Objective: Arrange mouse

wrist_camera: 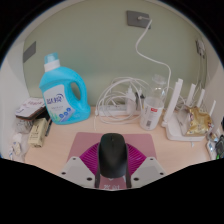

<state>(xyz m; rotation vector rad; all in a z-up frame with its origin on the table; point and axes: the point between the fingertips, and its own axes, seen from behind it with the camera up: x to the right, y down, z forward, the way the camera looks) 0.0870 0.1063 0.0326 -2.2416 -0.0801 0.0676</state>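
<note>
in the gripper view i see the gripper (113,172) low over a pale wooden worktop (75,142), its jaws set close around a black mouse (113,152). the mouse sits lengthwise between the two magenta pads (88,156), nose pointing away from me, and both pads look pressed against its sides, so i read the jaws as narrow and clamped on it; i cannot tell whether its underside touches the worktop. beyond the jaws, toward the worktop's far edge by the wall, stands a blue detergent bottle (60,92) with a white label and a blue cap, on the far left side. just beside it, nearer the left edge, lies a clutter of small packets (30,125) that i cannot make out further. near the middle of the far edge there is a tangle of white cables (118,97), with one lead running up the wall to a wall socket (139,18). a small white cup (152,110) stands just right of the cables. at the far right corner sits a white router (185,108) with upright antennas.
</note>
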